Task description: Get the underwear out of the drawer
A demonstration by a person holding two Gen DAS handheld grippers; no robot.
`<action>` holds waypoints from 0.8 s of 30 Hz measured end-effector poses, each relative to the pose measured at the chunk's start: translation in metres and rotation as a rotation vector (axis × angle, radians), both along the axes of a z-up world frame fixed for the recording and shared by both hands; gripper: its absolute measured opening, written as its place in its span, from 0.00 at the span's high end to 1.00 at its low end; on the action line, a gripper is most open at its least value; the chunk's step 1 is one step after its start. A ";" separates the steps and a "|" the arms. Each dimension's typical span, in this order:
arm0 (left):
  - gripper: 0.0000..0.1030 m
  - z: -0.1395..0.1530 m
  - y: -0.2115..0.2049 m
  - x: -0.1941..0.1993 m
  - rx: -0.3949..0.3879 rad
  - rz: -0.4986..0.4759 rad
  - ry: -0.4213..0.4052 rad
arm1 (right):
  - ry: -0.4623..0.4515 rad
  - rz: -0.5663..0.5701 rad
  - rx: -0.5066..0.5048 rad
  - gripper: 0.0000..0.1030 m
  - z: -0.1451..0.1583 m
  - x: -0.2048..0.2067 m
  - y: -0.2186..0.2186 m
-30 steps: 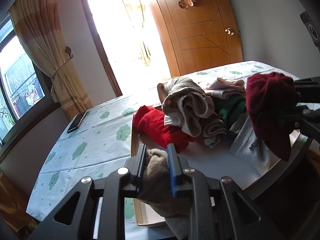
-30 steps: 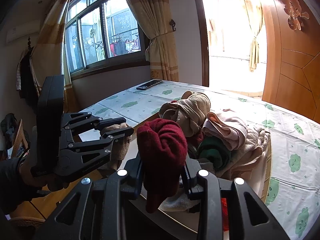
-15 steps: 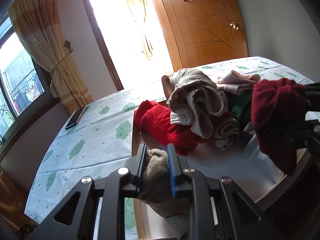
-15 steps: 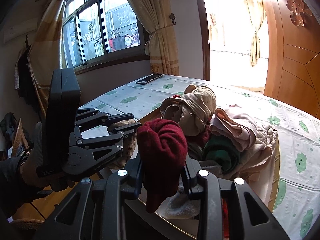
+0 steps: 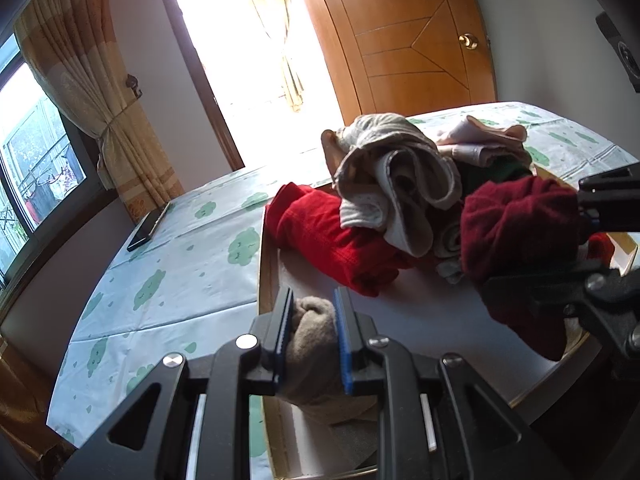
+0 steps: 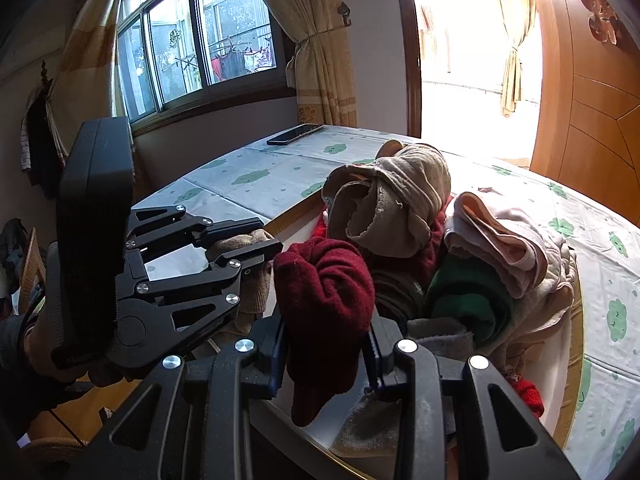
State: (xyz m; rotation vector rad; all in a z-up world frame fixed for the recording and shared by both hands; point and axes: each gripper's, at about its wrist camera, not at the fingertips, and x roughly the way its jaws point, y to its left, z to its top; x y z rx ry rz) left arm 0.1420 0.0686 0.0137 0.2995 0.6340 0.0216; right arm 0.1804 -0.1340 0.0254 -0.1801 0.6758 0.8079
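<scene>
Lowered slightly toward the drawer point(image 5: 267, 280): right gripper point(image 6: 326, 354) with maroon garment point(image 6: 324, 300), now nearer the clothes pile point(image 6: 404, 208).

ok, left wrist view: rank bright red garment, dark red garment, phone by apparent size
1-2. bright red garment and dark red garment: look alike; the dark one may be nearer, so unranked.
3. phone: smallest, but farthest away.

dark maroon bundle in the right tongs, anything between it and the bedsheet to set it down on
Nothing visible blocks it. The dark maroon knitted bundle is clamped in the right tongs above the wooden drawer's rim; the cloud-print bedsheet beside the drawer lies bare.
</scene>
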 end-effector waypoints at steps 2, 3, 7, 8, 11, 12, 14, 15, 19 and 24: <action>0.82 -0.001 0.000 0.001 0.002 -0.001 0.004 | 0.007 -0.002 -0.007 0.66 -0.003 0.002 0.002; 0.81 -0.002 0.000 0.001 0.004 0.000 0.003 | 0.010 -0.002 -0.010 0.66 -0.005 0.002 0.002; 0.75 -0.005 -0.003 0.002 0.018 -0.003 0.007 | 0.022 -0.002 -0.021 0.66 -0.011 0.003 0.004; 0.69 -0.006 -0.004 0.001 0.022 -0.003 0.009 | 0.027 -0.001 -0.022 0.66 -0.012 0.004 0.005; 0.47 -0.008 -0.004 -0.001 0.022 0.000 0.003 | 0.028 -0.010 -0.041 0.51 -0.015 0.003 0.007; 0.39 -0.008 -0.004 -0.003 0.022 0.002 -0.002 | 0.025 -0.017 -0.045 0.44 -0.015 0.002 0.006; 0.32 -0.008 -0.004 -0.007 0.021 0.009 -0.017 | 0.025 -0.022 -0.027 0.36 -0.014 0.000 0.003; 0.31 -0.007 -0.004 -0.010 0.015 0.006 -0.019 | 0.024 -0.023 -0.021 0.36 -0.013 -0.001 0.001; 0.26 -0.004 -0.005 -0.020 0.000 0.006 -0.025 | 0.015 -0.033 -0.007 0.36 -0.011 -0.009 -0.008; 0.20 0.002 -0.007 -0.038 -0.031 -0.003 -0.042 | 0.015 -0.044 0.026 0.32 -0.009 -0.022 -0.020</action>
